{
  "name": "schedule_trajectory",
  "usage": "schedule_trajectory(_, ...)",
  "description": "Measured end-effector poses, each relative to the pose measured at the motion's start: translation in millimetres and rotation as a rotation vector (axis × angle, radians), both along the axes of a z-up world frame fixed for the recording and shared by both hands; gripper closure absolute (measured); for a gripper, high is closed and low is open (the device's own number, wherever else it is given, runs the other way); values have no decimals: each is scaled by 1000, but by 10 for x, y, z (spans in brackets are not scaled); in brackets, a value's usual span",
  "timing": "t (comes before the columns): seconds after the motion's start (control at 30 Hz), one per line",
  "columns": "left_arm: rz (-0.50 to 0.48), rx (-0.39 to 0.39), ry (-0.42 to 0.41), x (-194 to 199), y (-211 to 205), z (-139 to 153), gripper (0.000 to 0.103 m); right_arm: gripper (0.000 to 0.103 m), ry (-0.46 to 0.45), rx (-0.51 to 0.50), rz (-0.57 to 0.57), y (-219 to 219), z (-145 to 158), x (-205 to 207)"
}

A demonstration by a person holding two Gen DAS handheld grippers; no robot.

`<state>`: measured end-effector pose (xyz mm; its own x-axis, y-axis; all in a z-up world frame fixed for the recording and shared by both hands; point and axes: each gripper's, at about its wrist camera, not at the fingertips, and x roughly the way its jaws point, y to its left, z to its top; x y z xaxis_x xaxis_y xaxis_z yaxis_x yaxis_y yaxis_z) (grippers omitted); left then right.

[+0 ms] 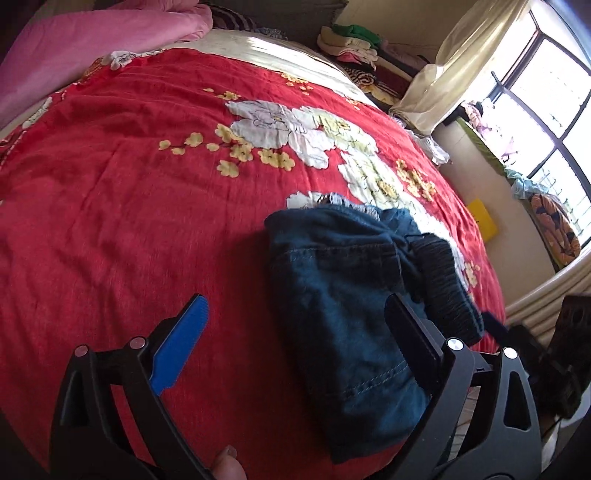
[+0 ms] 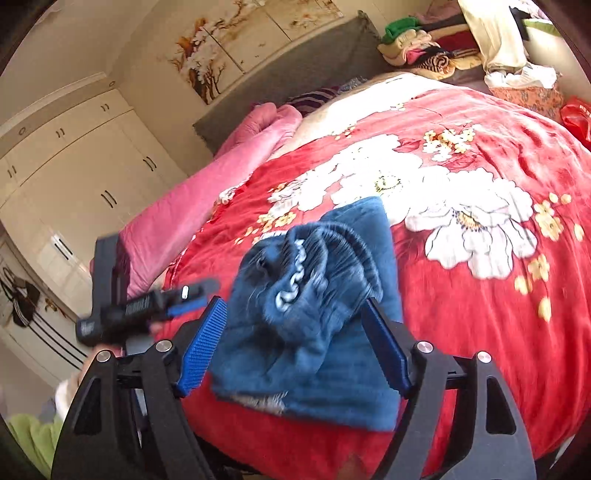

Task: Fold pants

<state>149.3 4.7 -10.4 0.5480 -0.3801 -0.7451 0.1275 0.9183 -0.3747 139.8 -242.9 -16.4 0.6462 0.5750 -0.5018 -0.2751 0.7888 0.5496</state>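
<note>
Bedroom, daylight from a window on one side. Bed [image 1: 110,206] covered by a red blanket with white flowers; pink quilt [image 1: 110,33] along its far left edge, a pile of clothes [image 1: 351,44] beyond the head end.

Left tool [image 1: 295,332]: jaws wide apart, holding nothing. Blue pad [image 1: 181,343] over bare blanket; the other finger sits over the right part of the pants. Hovers low, apparently not gripping any cloth.

Pants [image 1: 340,295]: dark blue denim, already folded into a compact thick bundle lying on the bed near its near edge. In the left wrist view the long axis runs from near the camera away toward the flowers; the ribbed elastic waistband lies on the bundle's right side and far end. A stitched hem faces the near edge.

Right tool [image 2: 295,343]: jaws also apart, straddling the bundle's near part, gripping nothing. View blurred, so contact cannot be told.

Judgement: folding looks essentially done; both tools are spread, likely for release or a final press. Bundle top is lumpy and may spring open.
</note>
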Motion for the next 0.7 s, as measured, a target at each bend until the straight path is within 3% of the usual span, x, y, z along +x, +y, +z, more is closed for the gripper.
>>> schedule_trajectory(0.2,-42,60,-3,-163,-179,-106,13,27,84,9,30,-83,-61,305)
schedule_trajectory(0.3,-60,108,-22,-189,-285,-95,13,28,92,-55,64,61,-70,442)
schedule_trajectory(0.37,-66,136,-33,-198,-338,-95,13,43,111,-47,109,131,-104,532)
schedule_trajectory(0.4,-67,147,-35,-205,-357,-98,13,71,118,-41,121,167,-138,602)
schedule_trajectory(0.43,-66,154,-35,-205,-368,-103,13,84,126,-50,127,186,-168,624)
schedule_trajectory(0.7,-81,188,-51,-216,-451,-108,13,82,121,-130,62,160,-330,636)
